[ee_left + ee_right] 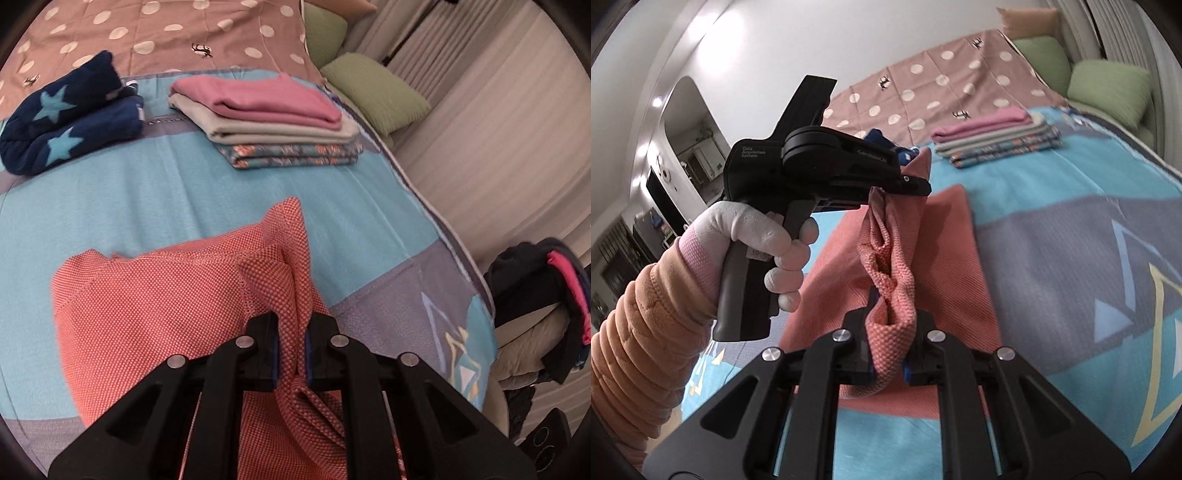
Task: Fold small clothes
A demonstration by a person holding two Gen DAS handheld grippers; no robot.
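A coral-orange knit garment [155,306] lies partly on the blue bedspread and is lifted along one edge. My left gripper [291,332] is shut on a bunched fold of that cloth. In the right wrist view my right gripper [891,339] is shut on another bunch of the same orange garment [945,266]. The left gripper [916,182], held by a white-gloved hand [768,243], pinches the cloth a short way ahead of the right one, and the fabric hangs taut between the two.
A stack of folded clothes [273,122] with a pink piece on top sits farther up the bed [110,195]. A navy star-patterned garment [66,122] lies at the left. Green pillows [376,88] line the right edge. A chair piled with dark clothes [543,306] stands beside the bed.
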